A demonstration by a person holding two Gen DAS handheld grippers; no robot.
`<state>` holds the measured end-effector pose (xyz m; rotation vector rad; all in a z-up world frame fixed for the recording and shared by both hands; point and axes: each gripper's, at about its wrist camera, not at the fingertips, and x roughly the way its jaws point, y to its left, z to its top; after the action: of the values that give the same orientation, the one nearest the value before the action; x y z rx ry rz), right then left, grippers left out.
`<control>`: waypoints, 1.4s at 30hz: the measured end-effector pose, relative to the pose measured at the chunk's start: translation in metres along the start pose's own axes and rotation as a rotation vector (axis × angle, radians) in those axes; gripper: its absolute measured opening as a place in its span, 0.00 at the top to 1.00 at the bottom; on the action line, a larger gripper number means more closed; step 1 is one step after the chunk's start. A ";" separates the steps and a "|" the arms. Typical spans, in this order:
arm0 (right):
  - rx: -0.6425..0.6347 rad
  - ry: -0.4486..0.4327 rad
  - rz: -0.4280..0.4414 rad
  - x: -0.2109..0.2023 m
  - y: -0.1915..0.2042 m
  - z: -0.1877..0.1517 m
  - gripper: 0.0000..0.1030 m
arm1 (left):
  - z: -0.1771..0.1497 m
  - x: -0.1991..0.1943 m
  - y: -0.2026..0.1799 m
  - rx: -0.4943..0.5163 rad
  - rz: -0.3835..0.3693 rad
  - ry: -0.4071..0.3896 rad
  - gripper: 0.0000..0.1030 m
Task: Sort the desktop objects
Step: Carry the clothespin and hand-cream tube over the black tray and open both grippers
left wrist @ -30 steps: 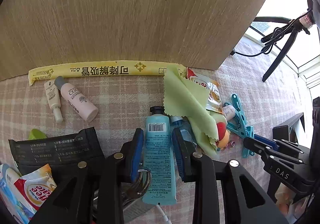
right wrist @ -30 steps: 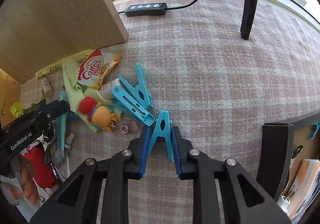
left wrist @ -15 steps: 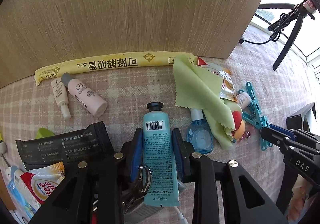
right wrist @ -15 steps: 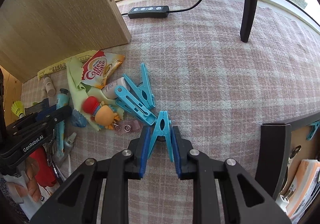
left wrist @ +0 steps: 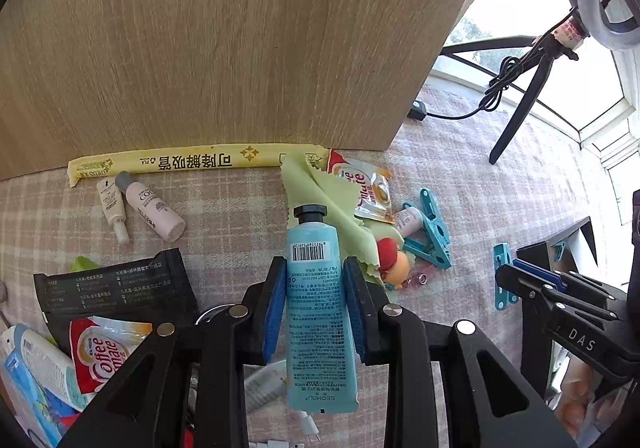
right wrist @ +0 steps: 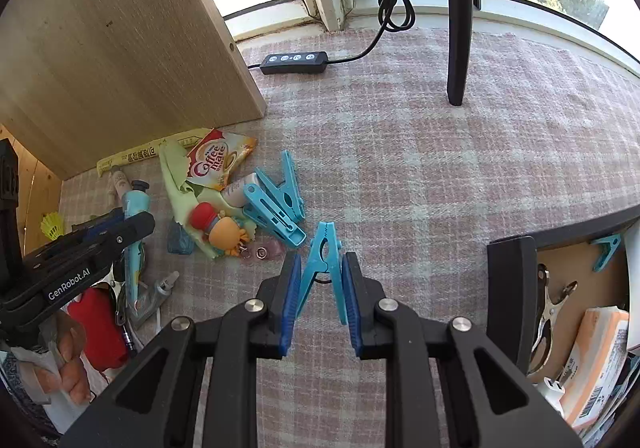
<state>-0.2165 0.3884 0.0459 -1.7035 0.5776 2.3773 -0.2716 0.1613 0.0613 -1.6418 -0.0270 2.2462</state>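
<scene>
My left gripper [left wrist: 315,288] is shut on a blue hand-cream tube [left wrist: 318,304], black cap pointing away, lifted off the checked cloth. In the right wrist view that same tube [right wrist: 134,224] shows at the left, held in the left gripper [right wrist: 120,232]. My right gripper [right wrist: 322,280] is shut on a blue clothespin [right wrist: 324,260], its tip pointing away, raised above the cloth. Two more blue clothespins [right wrist: 276,203] lie beside a pile with a green cloth [right wrist: 180,183], a Coffee-mate sachet [right wrist: 216,163] and an orange doll keychain [right wrist: 224,232].
A wooden panel [left wrist: 224,39] stands behind a yellow straw wrapper [left wrist: 192,161] and two small bottles [left wrist: 150,205]. A black packet [left wrist: 112,284] and another sachet [left wrist: 104,352] lie at the left. A black box [right wrist: 560,288] holding a clip and packets sits right. A tripod leg [right wrist: 460,15] and cable remote [right wrist: 294,61] lie beyond.
The left gripper closed on the hand-cream tube and lifted it off the cloth. The right gripper rose with the blue clothespin held; the table items look farther away.
</scene>
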 end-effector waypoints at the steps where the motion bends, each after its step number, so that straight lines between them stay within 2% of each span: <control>1: 0.000 -0.010 0.000 -0.005 -0.001 -0.002 0.80 | 0.001 -0.005 -0.009 0.012 -0.007 -0.010 0.74; 7: 0.019 -0.057 0.010 -0.042 -0.010 -0.012 0.80 | -0.005 -0.035 -0.044 0.089 -0.046 -0.062 0.74; 12: 0.054 -0.099 0.011 -0.072 -0.034 -0.030 0.80 | -0.033 -0.055 -0.102 0.150 -0.081 -0.079 0.74; 18: 0.121 -0.156 -0.012 -0.118 -0.085 -0.063 0.80 | -0.068 -0.066 -0.170 0.254 -0.151 -0.060 0.74; 28: 0.319 -0.213 -0.148 -0.177 -0.209 -0.141 0.80 | -0.125 -0.082 -0.302 0.467 -0.304 -0.009 0.74; 32: 0.401 -0.225 -0.196 -0.193 -0.251 -0.169 0.80 | -0.149 -0.080 -0.344 0.553 -0.339 0.017 0.74; 37: 0.467 -0.237 -0.232 -0.206 -0.282 -0.194 0.80 | -0.175 -0.078 -0.381 0.640 -0.351 0.042 0.74; 41: 0.493 -0.241 -0.249 -0.211 -0.293 -0.206 0.79 | -0.186 -0.079 -0.396 0.664 -0.344 0.051 0.73; 42: 0.499 -0.248 -0.239 -0.212 -0.295 -0.208 0.79 | -0.187 -0.078 -0.397 0.662 -0.340 0.059 0.65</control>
<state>0.1394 0.5943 0.1235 -1.1739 0.7904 2.0136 0.0304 0.4736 0.1605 -1.2261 0.3815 1.6939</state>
